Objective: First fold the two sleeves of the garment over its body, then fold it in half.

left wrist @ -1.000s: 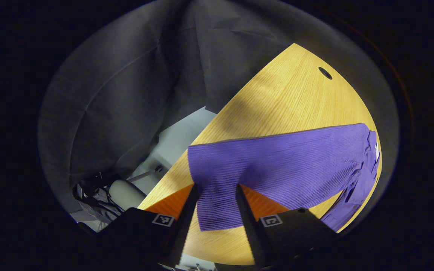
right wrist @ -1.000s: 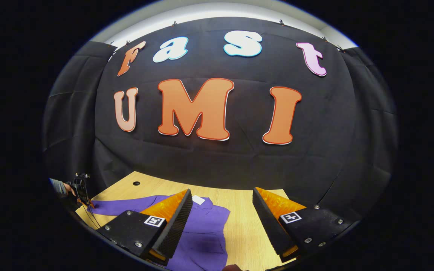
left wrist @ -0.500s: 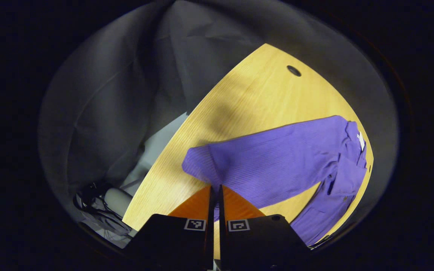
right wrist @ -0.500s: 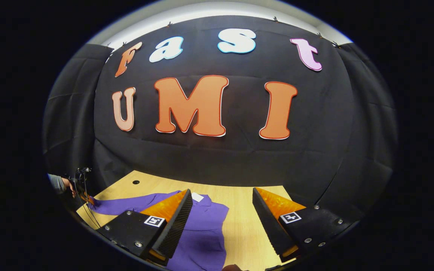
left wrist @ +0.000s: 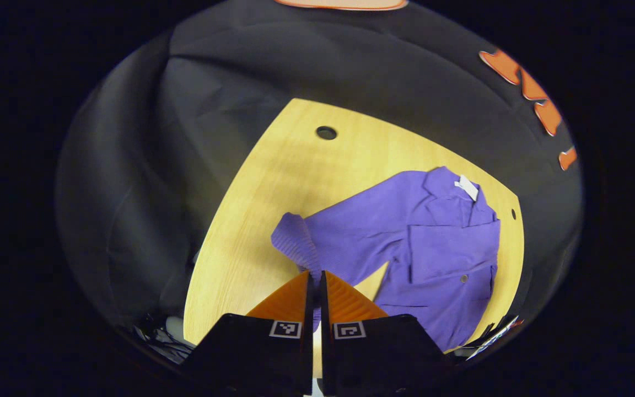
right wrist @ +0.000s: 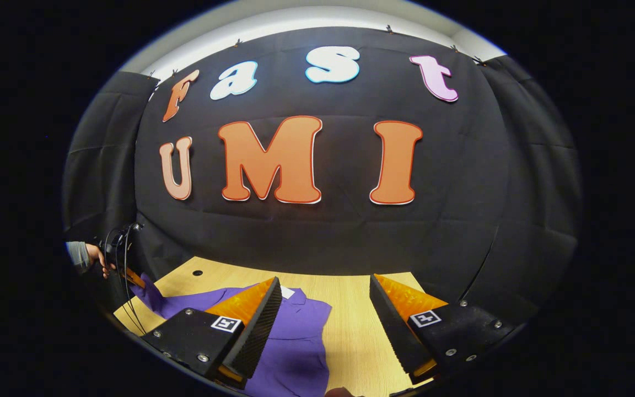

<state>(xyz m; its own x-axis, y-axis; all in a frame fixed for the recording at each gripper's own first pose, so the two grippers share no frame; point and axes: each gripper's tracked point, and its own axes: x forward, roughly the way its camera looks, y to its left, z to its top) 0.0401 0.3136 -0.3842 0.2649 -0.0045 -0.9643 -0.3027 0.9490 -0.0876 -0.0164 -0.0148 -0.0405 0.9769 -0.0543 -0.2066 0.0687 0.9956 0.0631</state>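
A light wood-grain tabletop (left wrist: 273, 182) is seen in the left gripper view, with a round cable hole (left wrist: 326, 133) near its far edge and a smaller hole (left wrist: 513, 214) near the right edge. Black cloth walls (right wrist: 317, 231) are hung around the booth; a white strip of wall is visible above the cloth in the right gripper view. Cables are glimpsed on the floor past the tabletop's near-left corner.

The left claw (left wrist: 314, 281) is closed to a thin slit, with the cuff end of the garment's sleeve (left wrist: 317, 242) pinched between its fingers; the sleeve is raised off the tabletop and bunched at the cuff. In the right gripper view the same claw (right wrist: 130, 275) is seen far left, held by a hand (right wrist: 97, 256) with a grey sleeve cuff, cables trailing from it.

The right claw (right wrist: 323, 314) is held wide apart, nothing gripped, above the tabletop (right wrist: 350, 314) just past the garment's collar end.

The purple garment (left wrist: 439, 259) is laid flat on the right half of the tabletop, front up, collar toward the far edge. Ribbed knit on the sleeve, smoother fabric on the body, a white tag (left wrist: 467, 187) at the collar, and a small button (left wrist: 463, 279) are noted. Ridged inner faces are visible on the right claw's fingers (right wrist: 257, 331).
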